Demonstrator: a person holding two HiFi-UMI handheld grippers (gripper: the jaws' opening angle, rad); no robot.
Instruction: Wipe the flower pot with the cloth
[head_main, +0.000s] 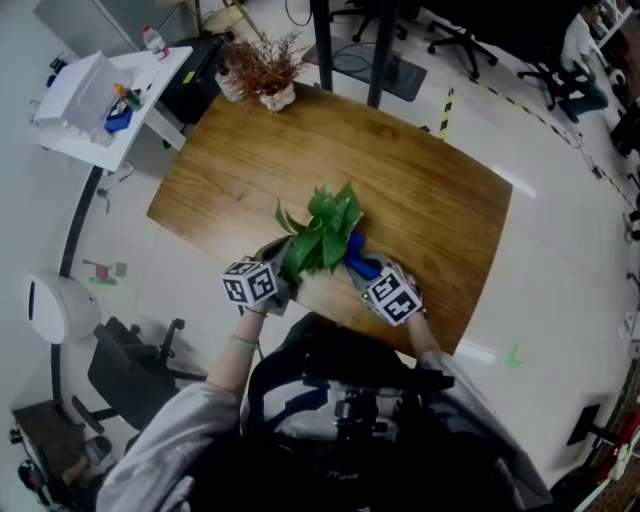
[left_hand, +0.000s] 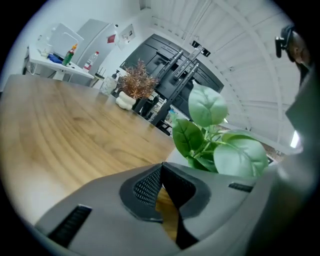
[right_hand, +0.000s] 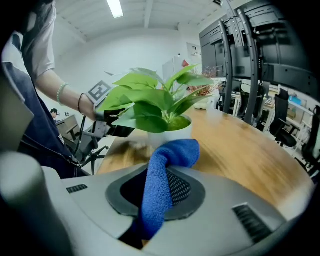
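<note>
Gripping cloth (right_hand: 169, 156), right gripper (right_hand: 159, 189) faces half-hidden flower pot (right_hand: 171, 136).

We see a bright, evenly lit room. In the head view, white glare patches lie on the pale floor (head_main: 570, 250) right of the table (head_main: 420, 190), and straight lines bend toward the frame's edges. In the right gripper view, a ceiling light strip (right_hand: 115, 7) glows at the upper left. There the cloth (right_hand: 160, 185) is sharp, while the flower pot (right_hand: 170, 134) looks soft, with a smeared shadow to its left. Both gripper views darken to black at the corners. In the left gripper view, the leaves (left_hand: 240, 155) look pale and washed.
</note>
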